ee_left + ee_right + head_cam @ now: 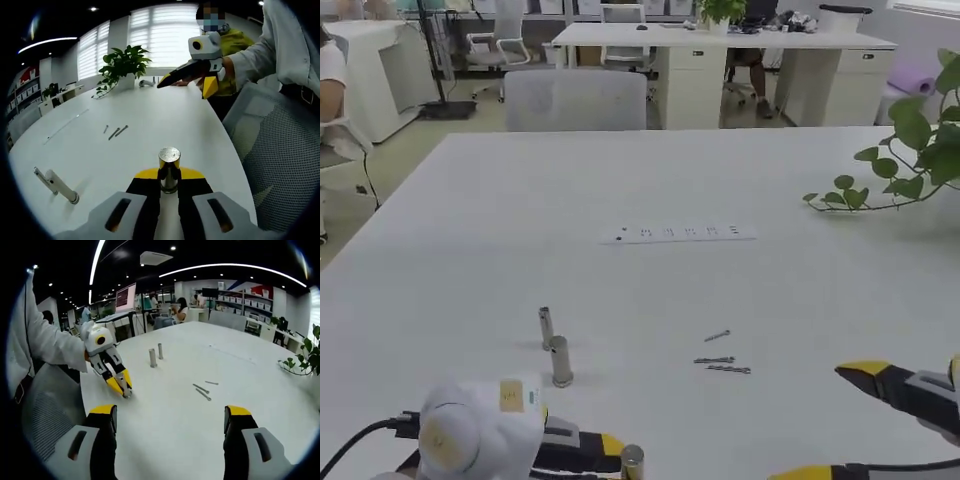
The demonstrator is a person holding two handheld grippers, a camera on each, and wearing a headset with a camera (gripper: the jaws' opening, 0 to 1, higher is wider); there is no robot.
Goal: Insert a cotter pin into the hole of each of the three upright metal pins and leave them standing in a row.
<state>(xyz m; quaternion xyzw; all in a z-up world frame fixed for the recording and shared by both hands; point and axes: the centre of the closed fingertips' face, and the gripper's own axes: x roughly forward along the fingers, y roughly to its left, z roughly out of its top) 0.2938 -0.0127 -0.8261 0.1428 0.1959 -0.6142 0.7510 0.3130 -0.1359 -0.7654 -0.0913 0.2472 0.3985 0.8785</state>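
A white workbench (620,200) stretches ahead of the left gripper (169,181) toward a potted plant (125,62) and blind-covered windows (165,30). Beyond the right gripper (169,415), ceiling light strips (225,266) glow over desks (120,315) and wall shelves (250,294). A grey chair (575,100) sits at the bench's far edge.

The tabletop (650,180) lies bare from the flat white strip (680,233) to the far edge. Nearer, two upright pins (560,361) stand close together with a narrow gap between them. Three cotter pins (718,360) lie flat well to their right, and open surface separates the groups. The left hand-held gripper (169,176), clamped on a third pin (169,156), blocks the near edge. A plant (910,150) overhangs the far right corner.
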